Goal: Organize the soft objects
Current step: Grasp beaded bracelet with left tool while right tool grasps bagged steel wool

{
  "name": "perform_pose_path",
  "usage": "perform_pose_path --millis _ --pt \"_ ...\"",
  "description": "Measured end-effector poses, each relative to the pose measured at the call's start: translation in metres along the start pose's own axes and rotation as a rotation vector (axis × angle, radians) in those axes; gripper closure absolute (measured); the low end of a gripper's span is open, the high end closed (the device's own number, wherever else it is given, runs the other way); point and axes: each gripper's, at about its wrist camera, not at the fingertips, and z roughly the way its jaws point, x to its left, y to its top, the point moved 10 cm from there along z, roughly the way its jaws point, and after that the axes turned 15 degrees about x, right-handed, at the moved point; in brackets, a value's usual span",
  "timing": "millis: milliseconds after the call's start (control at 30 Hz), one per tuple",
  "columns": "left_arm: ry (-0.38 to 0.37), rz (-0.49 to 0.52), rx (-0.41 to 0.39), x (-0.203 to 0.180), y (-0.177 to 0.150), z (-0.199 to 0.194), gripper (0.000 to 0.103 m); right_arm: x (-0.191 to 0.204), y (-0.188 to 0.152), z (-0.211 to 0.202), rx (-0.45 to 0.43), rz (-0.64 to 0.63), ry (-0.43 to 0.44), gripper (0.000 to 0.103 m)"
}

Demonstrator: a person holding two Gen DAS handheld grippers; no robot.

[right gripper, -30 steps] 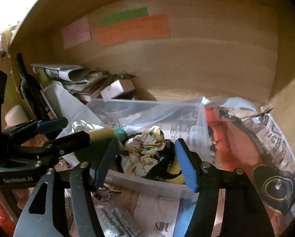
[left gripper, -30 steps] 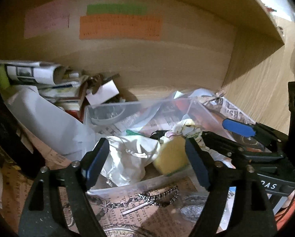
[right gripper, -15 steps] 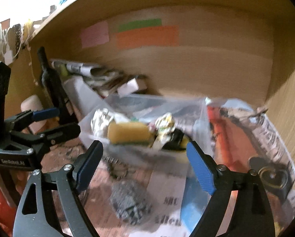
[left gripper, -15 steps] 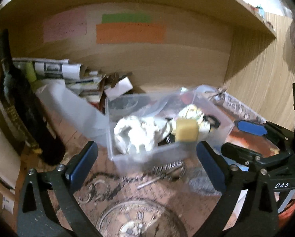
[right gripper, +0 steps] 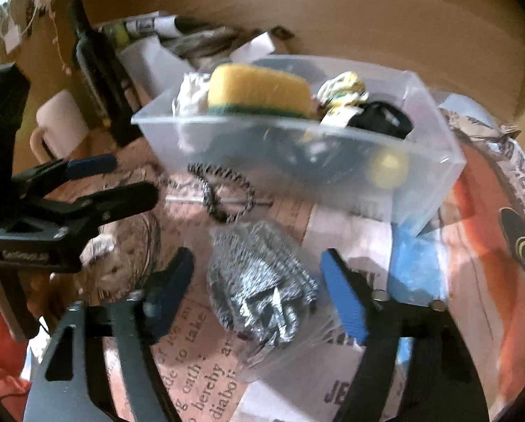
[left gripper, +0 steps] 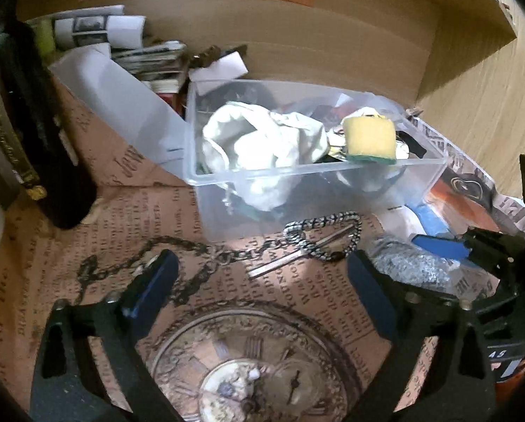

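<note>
A clear plastic bin (left gripper: 297,190) (right gripper: 420,190) stands on the printed paper and holds a crumpled white cloth (left gripper: 262,140), a yellow-green sponge (left gripper: 369,137) (right gripper: 259,88), a floral fabric piece (right gripper: 343,89) and a black item (right gripper: 382,119). A silver steel-wool scrubber (right gripper: 262,285) (left gripper: 406,263) lies in front of the bin. My right gripper (right gripper: 259,292) is open, its fingers either side of the scrubber. My left gripper (left gripper: 262,292) is open and empty above the paper, short of the bin.
A chain with a metal bar (left gripper: 297,242) lies in front of the bin. A dark bottle (left gripper: 34,133) and a white mug (right gripper: 58,123) stand at the left. Rolled papers (left gripper: 115,35) pile at the back. Wooden walls enclose the shelf.
Both grippers have pulled back from the bin and dropped lower. The sponge and cloth stay in the bin. The scrubber now sits between my right gripper's fingers.
</note>
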Motion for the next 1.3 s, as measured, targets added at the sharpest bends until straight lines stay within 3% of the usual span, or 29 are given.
perform_pose_path --millis 33,133,333,600,767,900,1067,1300 --pt "0.003 0.003 0.009 -0.001 0.002 0.004 0.023 -0.001 0.0 0.0 0.0 0.0 -0.002 0.045" --pt "0.005 0.002 0.021 -0.003 0.007 0.012 0.033 -0.004 -0.001 -0.002 -0.008 0.006 0.004 0.057" --pt "0.009 0.034 0.061 -0.013 0.012 0.026 0.054 -0.018 -0.01 -0.015 -0.041 0.026 -0.009 0.069" --pt "0.005 0.054 0.112 -0.02 0.013 0.044 0.061 -0.036 -0.015 -0.027 -0.07 0.059 -0.054 0.074" --pt "-0.053 0.064 0.122 -0.028 0.014 0.046 0.084 -0.044 -0.014 -0.037 -0.103 0.086 -0.046 0.075" --pt "-0.039 0.07 0.103 -0.03 0.013 0.043 0.097 -0.045 -0.01 -0.048 -0.14 0.092 -0.043 0.075" --pt "-0.058 0.065 0.075 -0.032 0.002 0.029 0.098 -0.042 -0.001 -0.061 -0.187 0.087 -0.044 0.075" --pt "-0.055 0.04 -0.025 -0.022 0.002 -0.014 0.098 -0.036 0.011 -0.08 -0.258 0.074 -0.048 0.075"
